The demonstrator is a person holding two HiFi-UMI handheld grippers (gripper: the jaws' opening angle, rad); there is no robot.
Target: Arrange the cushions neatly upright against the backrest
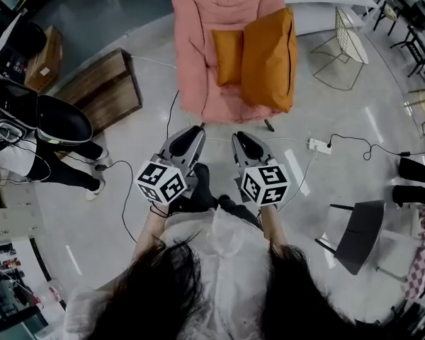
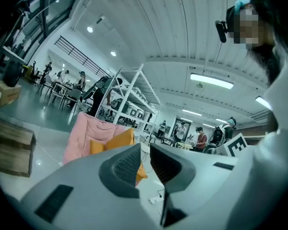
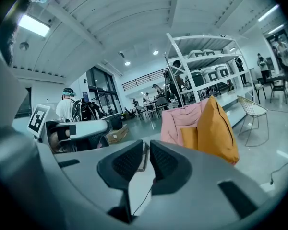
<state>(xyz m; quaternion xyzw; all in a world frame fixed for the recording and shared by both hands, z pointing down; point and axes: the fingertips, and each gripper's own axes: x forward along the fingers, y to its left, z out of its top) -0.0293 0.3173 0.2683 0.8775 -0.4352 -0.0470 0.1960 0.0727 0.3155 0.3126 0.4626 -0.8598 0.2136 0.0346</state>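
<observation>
Facing the pink armchair (image 1: 198, 62) at upper centre of the head view, with both tools low in the frame and well apart from it: judged to be the approach step, no cushion handled yet. Left gripper (image 1: 191, 134) and right gripper (image 1: 242, 142) held side by side at lower centre, close to the body. Left jaws drawn almost together, only a thin slit between them, nothing inside; right jaws clenched, likewise empty. Large orange cushion (image 1: 269, 59) standing on edge on the right half of the seat, set forward of the backrest (image 1: 227, 2) and leaning toward the right arm, its lower end near the seat front. Small orange cushion (image 1: 228, 55) upright just to its left, further back on the seat, touching or very nearly touching the large one; exact contact not readable. Both cushions plump and soft-looking, plain orange fabric, square-cornered; likely to sag or fold if pinched at one corner only. Next move, as judged: close the distance to the seat, release both jaws, take the large cushion at two points along its upper edge, slide it back until flat against the backrest, then square the small cushion beside it. Advisable to avoid dragging the small cushion out of position while shifting the large one.
</observation>
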